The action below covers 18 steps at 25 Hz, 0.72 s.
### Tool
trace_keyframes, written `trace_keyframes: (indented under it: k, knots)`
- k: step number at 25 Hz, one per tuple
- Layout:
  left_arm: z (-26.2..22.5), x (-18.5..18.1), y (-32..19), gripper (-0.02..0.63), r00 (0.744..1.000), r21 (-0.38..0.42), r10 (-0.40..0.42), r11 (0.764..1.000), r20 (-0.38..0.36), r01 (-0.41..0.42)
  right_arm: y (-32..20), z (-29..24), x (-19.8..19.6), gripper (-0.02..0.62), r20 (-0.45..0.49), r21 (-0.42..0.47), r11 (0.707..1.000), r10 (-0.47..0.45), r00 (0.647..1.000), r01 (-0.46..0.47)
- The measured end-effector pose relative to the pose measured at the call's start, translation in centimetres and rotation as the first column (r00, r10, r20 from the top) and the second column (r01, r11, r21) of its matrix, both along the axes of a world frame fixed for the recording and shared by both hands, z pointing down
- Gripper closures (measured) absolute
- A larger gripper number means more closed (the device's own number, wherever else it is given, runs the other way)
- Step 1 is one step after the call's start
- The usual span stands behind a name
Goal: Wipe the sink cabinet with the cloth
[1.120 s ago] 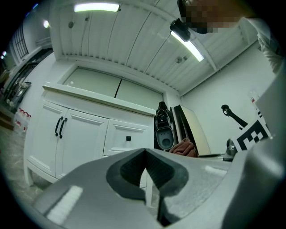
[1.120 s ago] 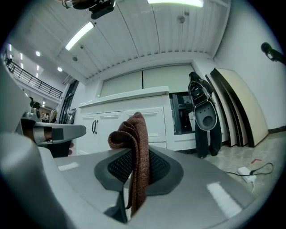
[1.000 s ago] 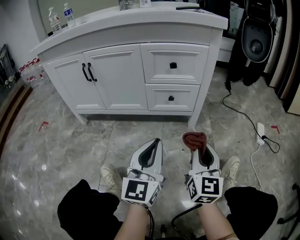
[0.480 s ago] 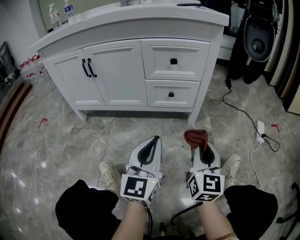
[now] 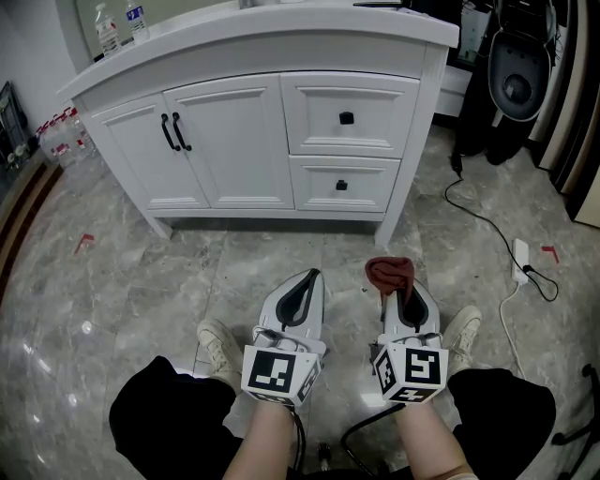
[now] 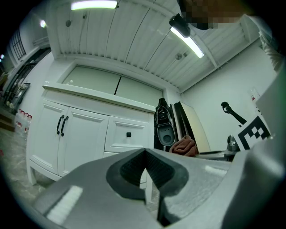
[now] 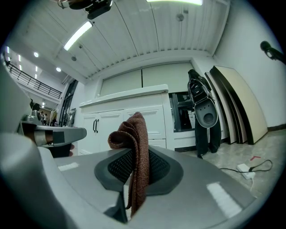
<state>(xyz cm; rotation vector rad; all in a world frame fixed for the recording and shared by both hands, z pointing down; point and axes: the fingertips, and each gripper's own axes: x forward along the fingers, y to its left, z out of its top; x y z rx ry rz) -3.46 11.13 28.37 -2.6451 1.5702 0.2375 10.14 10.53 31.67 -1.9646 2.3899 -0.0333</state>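
The white sink cabinet (image 5: 272, 141) stands across the far side of the marble floor, with two doors on the left and two drawers on the right; it also shows in the left gripper view (image 6: 89, 134) and the right gripper view (image 7: 129, 120). A dark red cloth (image 5: 391, 274) is pinched in my right gripper (image 5: 401, 291), bunched above the jaw tips (image 7: 134, 152). My left gripper (image 5: 302, 292) is shut with nothing in it (image 6: 145, 174). Both grippers hang low over the floor, well short of the cabinet front.
Two water bottles (image 5: 122, 26) stand on the countertop's left end. A black chair-like object (image 5: 511, 84) sits right of the cabinet. A white power strip (image 5: 521, 264) with cables lies on the floor at right. Shoes (image 5: 220, 342) show below the grippers.
The view has shifted slightly; the cabinet sits a little lower in frame. Both grippers stay about where they were, the cloth still held in the right one.
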Motion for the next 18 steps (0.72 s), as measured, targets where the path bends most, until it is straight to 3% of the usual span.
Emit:
trace_keyframes:
  k: [18]
  knots:
    - [0.26,0.51,0.03,0.606,1.000,-0.013,0.005,1.000,0.013,-0.005,-0.02,0.30,0.00,0.514,0.030,-0.015,1.000,-0.001,1.000,0.001]
